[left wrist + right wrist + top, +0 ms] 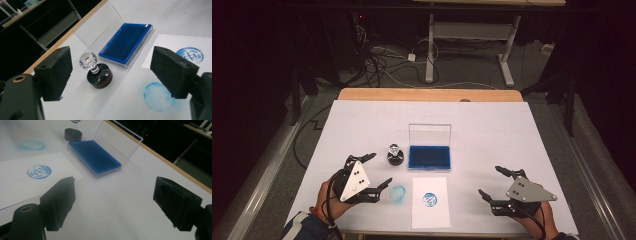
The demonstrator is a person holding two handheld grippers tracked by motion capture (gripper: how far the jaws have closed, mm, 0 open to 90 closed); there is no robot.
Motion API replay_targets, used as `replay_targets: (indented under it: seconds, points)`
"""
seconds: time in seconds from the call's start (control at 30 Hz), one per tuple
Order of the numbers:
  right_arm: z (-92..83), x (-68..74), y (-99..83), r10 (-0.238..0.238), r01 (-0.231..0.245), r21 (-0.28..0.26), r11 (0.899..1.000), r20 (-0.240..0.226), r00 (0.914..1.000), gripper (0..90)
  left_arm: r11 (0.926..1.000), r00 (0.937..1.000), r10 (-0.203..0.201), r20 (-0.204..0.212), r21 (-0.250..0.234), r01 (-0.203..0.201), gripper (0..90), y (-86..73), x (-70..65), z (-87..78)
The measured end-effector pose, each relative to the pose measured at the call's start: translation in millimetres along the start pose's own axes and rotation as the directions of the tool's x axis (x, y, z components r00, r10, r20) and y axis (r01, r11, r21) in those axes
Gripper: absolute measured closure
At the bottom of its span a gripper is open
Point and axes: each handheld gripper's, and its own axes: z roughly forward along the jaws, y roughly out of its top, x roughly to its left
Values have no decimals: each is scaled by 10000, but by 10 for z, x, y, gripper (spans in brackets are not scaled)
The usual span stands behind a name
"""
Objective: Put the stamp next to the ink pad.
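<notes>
Your left gripper (pixel 373 172) sits at the lower left of the high view with its 2 jaws wide apart and nothing between them; your right gripper (pixel 494 184), at the lower right, is equally spread and empty. Just past the left one, a smudged blue ring (pixel 398 193) marks the table cover (pixel 492 130), and beside it, at lower centre, the paper sheet (pixel 430 216) carries 1 clean blue print (pixel 429 199).

The stamp (pixel 98 72) stands upright at the centre of the left gripper view, framed between your jaws, its clear knob (pixel 88 60) above a black base. It looks like your next pick. Come in level, centre the jaws on the neck under the knob, and close gently so the base does not tip or skid.

Farther on, toward the upper middle, the ink pad (pixel 429 156) lies open with its clear lid (pixel 429 134) raised; keep clear of that lid as you lift.
</notes>
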Motion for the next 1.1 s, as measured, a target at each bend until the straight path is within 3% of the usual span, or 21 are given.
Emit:
replay_targets:
  seconds: [0.3, 0.47, 0.67, 0.87, 1.1]
  points:
    - [9, -26, -17, 37, -37, 31, 10000, 53, 10000, 177, 9989, 9990, -368, -250, 276, 375, 171, -222, 21, -62]
    - [20, -52, -31, 123, -124, 86, 9999, 93, 9999, 177, 9949, 9969, -718, -330, 682, 740, 171, -418, 42, -55]
    - [27, -90, -71, 289, -293, 224, 9993, 167, 9994, 177, 9837, 9919, -1227, -335, 1280, 1261, 171, -637, 64, -29]
    - [16, -89, -138, 388, -395, 411, 9984, 181, 9991, 177, 9718, 9837, -1772, -305, 1525, 1798, 171, -792, 40, -74]
    - [-2, -84, -159, 418, -427, 452, 9981, 190, 9989, 177, 9723, 9854, -1676, -288, 1604, 1701, 171, -790, 16, -46]
